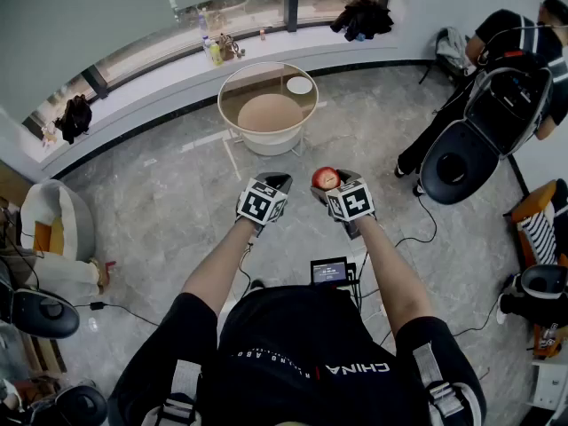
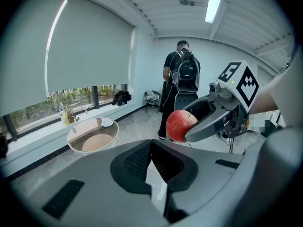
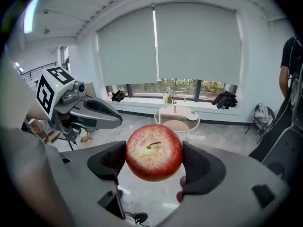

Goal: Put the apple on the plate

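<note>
A red apple point(image 1: 326, 178) point(image 3: 154, 152) is held in the air, and my right gripper point(image 1: 327, 185) point(image 3: 154, 161) is shut on it with a black pad pressed on each side. In the left gripper view the apple point(image 2: 180, 125) shows in the right gripper's jaws point(image 2: 208, 119). My left gripper point(image 1: 277, 185) point(image 2: 151, 150) hangs just to its left, shut and holding nothing. Ahead on the floor stands a round glass table point(image 1: 232, 87) point(image 3: 163, 112), with a small white plate point(image 1: 299, 85) point(image 2: 107, 123) point(image 3: 191, 117) on its far right side.
A person sits in a dark chair point(image 1: 461, 162) at the right. A small screen point(image 1: 329, 272) with cables lies on the floor by my feet. A pale armchair point(image 1: 53, 224) stands at the left. Bottles point(image 1: 217, 47) stand on the window sill behind the table.
</note>
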The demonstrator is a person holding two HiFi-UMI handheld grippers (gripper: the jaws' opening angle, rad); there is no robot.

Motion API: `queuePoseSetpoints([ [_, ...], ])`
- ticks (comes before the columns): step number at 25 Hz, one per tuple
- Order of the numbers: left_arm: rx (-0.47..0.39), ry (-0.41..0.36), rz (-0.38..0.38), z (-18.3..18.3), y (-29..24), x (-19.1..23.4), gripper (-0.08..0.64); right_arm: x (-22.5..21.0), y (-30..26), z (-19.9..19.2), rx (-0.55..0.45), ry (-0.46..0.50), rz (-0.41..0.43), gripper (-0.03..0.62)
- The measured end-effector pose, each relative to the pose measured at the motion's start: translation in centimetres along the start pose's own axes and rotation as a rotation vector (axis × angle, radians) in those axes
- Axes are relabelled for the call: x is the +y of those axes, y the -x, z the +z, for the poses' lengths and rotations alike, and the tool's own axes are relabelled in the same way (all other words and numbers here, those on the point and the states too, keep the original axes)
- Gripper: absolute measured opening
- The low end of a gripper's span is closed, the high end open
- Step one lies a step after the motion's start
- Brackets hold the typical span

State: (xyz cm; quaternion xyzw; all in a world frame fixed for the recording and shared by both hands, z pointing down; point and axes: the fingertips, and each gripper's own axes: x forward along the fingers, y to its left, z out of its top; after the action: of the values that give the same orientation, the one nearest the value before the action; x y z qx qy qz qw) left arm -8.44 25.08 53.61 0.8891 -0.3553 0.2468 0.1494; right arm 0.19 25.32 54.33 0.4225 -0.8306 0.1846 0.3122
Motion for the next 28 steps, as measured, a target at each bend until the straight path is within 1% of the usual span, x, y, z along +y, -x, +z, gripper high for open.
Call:
queuePoseSetpoints([
  [3, 0.008, -0.004, -0.01, 0.2, -0.3, 0.1, 0.017, -0.1, -0.4, 0.3, 0.004, 0.009, 0.0, 0.37],
  [7, 0.025, -0.014, -0.005, 0.4, -0.3, 0.1, 0.017, -0.1, -0.1, 0.5, 0.011, 0.018, 0.006, 0.37],
  [11, -0.007, 0.006, -0.031, 0.5, -0.1, -0.1, 0.017, 0.2, -0.4, 0.5, 0.012, 0.014, 0.004, 0.37],
  [14, -0.014, 0.004, -0.027, 0.4, -0.1, 0.1, 0.017, 0.0, -0.8, 0.6, 0.0, -0.01, -0.013, 0.37],
  [16, -0.015, 0.001, -0.019, 0.5, -0.3, 0.1, 0.017, -0.2, -0.8, 0.7, -0.005, -0.007, -0.024, 0.37],
  [18, -0.036, 0.024, -0.018, 0.8, -0.4, 0.2, 0.017, -0.2, -0.8, 0.8, -0.009, 0.004, -0.02, 0.37],
  [20, -0.052, 0.051, -0.017, 1.2, -0.2, 0.5, 0.017, 0.0, -0.7, 1.0, -0.016, -0.007, -0.009, 0.37],
  [24, -0.04, 0.045, -0.014, 1.0, -0.2, 0.7, 0.017, -0.1, -0.7, 1.0, -0.028, -0.051, 0.001, 0.37],
  [28, -0.045, 0.05, -0.015, 0.4, -0.7, 0.0, 0.017, -0.6, -0.3, -0.1, -0.036, -0.056, 0.002, 0.37],
])
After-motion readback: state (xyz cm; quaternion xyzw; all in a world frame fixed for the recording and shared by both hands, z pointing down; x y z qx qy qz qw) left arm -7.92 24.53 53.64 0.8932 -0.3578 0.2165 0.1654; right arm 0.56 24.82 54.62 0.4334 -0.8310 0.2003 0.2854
